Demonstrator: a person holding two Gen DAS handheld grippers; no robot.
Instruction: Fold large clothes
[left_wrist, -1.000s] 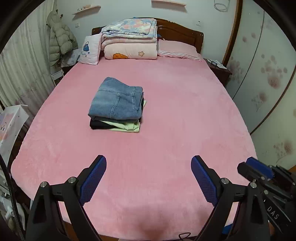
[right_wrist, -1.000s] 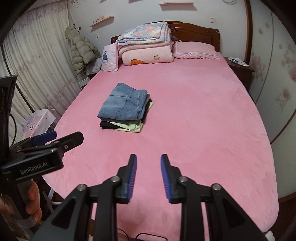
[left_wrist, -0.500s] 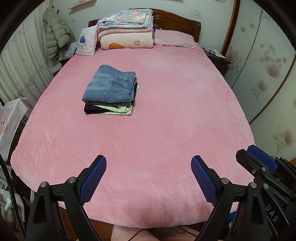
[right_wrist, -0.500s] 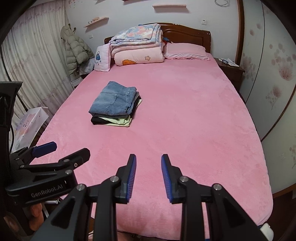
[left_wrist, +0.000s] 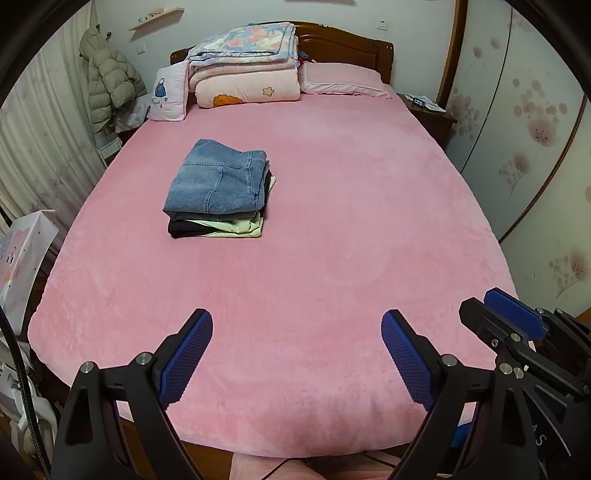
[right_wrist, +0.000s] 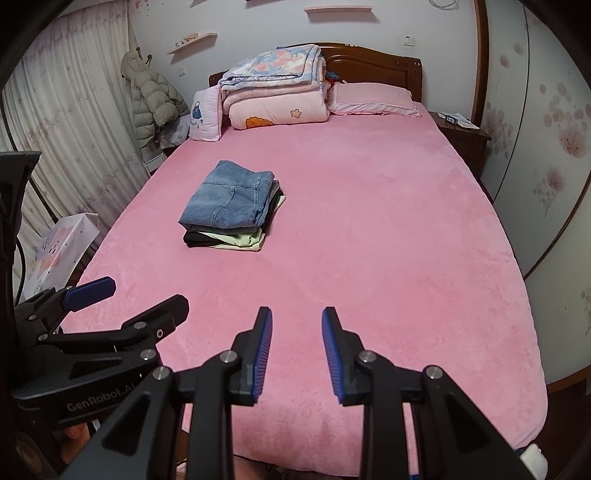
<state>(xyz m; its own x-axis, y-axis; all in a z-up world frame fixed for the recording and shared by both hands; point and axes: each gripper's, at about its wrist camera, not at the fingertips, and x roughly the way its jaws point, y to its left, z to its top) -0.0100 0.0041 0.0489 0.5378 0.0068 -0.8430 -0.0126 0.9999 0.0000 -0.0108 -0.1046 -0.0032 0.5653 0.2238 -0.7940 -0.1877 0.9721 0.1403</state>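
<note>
Left gripper (left_wrist: 297, 354) held over the foot edge of the bed, angled downward, jaws spread wide with nothing between. Right gripper (right_wrist: 297, 354) just beside it over the same edge, jaws narrowly parted, empty. Fingertips of a hand (right_wrist: 75, 430) glimpsed under the left gripper.

This is a bedroom in a home. A wide bed (left_wrist: 332, 295) under a pink plush cover fills most of the floor, with a carved dark wooden headboard (left_wrist: 347, 44) against the far wall. At the head edge lie folded quilts (left_wrist: 247, 70), a pink pillow (left_wrist: 343, 79) and a small white cushion (left_wrist: 168, 96). A pale puffer jacket (left_wrist: 109, 85) hangs near the far left corner, beside sheer patterned curtains (right_wrist: 74, 122). A wooden nightstand (right_wrist: 463, 134) stands by the far right corner, next to wardrobe doors with a floral print (left_wrist: 535, 122). Small wall shelves (right_wrist: 338, 9) hang above.
</note>
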